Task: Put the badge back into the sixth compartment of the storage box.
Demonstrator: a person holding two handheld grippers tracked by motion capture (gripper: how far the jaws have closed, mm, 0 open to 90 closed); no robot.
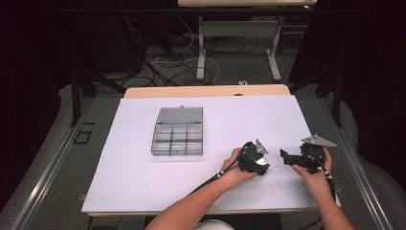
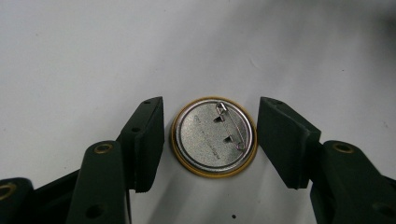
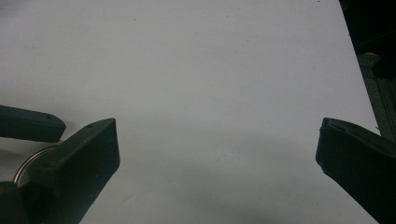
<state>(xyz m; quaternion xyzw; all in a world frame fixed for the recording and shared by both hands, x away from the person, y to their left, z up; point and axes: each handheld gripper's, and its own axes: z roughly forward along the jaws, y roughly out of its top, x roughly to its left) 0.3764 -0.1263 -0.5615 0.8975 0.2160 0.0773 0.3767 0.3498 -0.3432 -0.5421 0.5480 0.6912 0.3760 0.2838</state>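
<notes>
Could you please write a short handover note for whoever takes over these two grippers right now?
Left gripper: jaws either side of the pin badge, small gaps showing, not yet gripping.
Right gripper: open, nothing between its jaws.
Pin badge lies pin side up on the white table.
Compartment box stands open farther back on the table.
Done: left gripper lined up on the badge.
Left: close, lift; probably carry it to the box.

No text, label, brand or number can be read anywhere. The metal back of the pin badge (image 2: 214, 137), seen in the left gripper view, carries a faint line of stamped lettering running slantwise beside its pin, but it is too small and too blurred to make out. The compartment box (image 1: 178, 132) in the high view bears no visible marking.
</notes>
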